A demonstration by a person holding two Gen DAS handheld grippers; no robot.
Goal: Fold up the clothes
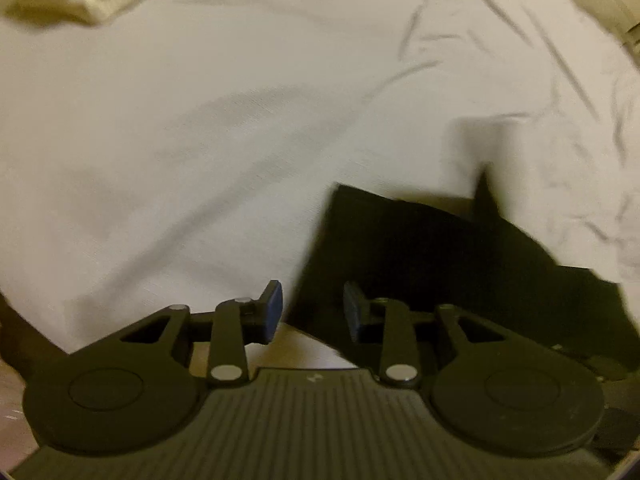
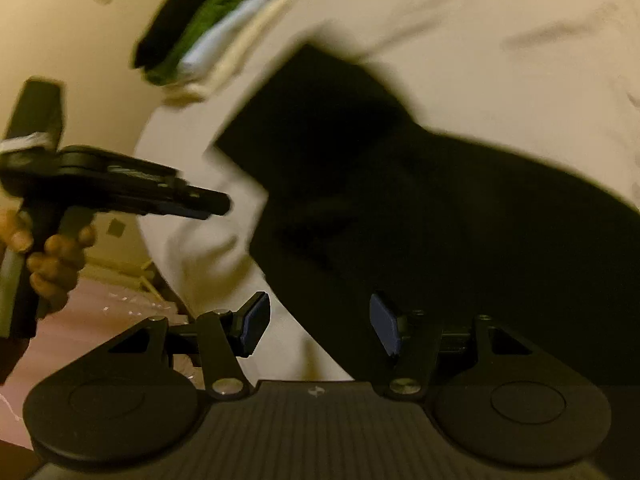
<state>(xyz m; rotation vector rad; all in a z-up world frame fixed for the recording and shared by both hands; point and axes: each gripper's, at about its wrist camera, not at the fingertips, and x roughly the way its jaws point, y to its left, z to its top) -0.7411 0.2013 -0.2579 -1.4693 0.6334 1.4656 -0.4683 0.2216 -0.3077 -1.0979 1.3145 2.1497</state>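
Black cloth, the garment (image 1: 420, 248), lies spread on a white sheet (image 1: 200, 140), and we see it from both wrists. In the left view our left gripper (image 1: 313, 312) points down over the garment's near edge, its blue pads (image 1: 272, 308) parted with nothing between them; the left pad hangs over sheet, the right over black fabric. In the right view our right gripper (image 2: 318, 324) stands open wider, also empty, with the garment (image 2: 400, 200) stretching away from its right finger across the sheet (image 2: 500, 60); the picture is blurred, so we cannot tell the garment's folds. The left gripper (image 2: 216, 204) shows there too, seen side-on at the left, so we cannot judge its jaws from that angle, and a hand (image 2: 52, 256) grips its handle. Beyond it, near the sheet's far edge, sits a stack (image 2: 208, 36) of folded clothes in black, green, pale blue and cream, well apart from the garment
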